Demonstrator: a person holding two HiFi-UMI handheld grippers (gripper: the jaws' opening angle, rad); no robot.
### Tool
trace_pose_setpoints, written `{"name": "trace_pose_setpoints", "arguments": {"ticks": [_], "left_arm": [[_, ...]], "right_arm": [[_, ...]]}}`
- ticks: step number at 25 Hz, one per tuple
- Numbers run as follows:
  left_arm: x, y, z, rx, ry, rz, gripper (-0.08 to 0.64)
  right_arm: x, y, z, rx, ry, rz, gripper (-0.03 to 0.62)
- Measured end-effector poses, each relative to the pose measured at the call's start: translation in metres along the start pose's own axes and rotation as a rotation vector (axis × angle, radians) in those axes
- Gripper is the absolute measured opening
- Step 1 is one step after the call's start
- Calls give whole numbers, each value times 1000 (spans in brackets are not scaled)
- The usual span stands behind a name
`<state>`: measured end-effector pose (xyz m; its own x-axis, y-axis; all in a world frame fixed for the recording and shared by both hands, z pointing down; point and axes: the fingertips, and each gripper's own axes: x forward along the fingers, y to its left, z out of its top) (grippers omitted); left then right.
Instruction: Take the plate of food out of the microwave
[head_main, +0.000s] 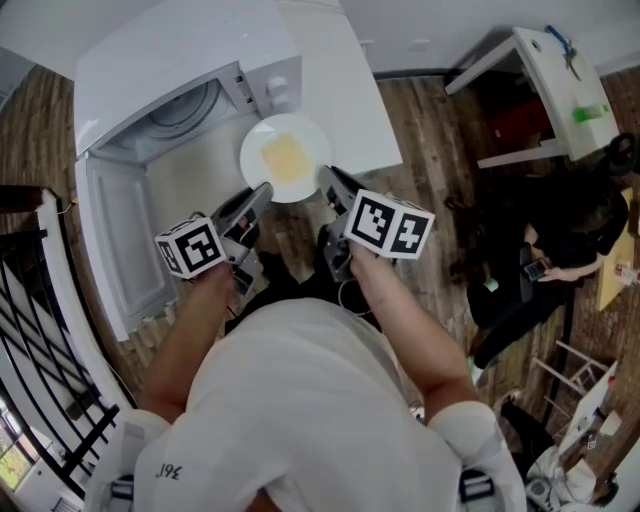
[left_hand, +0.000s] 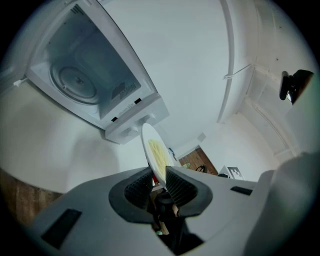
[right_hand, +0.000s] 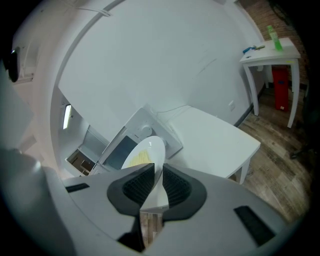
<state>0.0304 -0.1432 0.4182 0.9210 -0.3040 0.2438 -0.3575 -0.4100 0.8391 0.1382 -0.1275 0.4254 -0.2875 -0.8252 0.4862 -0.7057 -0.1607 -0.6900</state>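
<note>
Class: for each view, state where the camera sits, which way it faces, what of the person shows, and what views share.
Head view: on the person's head, facing down at plate and open microwave; forearms, shirt, left gripper, right gripper show.
Left gripper view: on the left gripper, along its jaws, shut on the plate's rim, toward the microwave.
Right gripper view: on the right gripper, jaws gripping the plate.
Shared: the plate, in all.
</note>
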Motion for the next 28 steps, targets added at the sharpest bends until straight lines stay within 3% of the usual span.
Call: {"name": "trace_pose_setpoints", "arguments": {"ticks": [13,28], "left_arm": [[94,-4,-7,32,130,-32,86],[164,40,-19,28,236,17,86]], "right_arm": [[-9,-70,53,29,-69,-104,54],[27,-141,68,42,-35,-199,54]]}}
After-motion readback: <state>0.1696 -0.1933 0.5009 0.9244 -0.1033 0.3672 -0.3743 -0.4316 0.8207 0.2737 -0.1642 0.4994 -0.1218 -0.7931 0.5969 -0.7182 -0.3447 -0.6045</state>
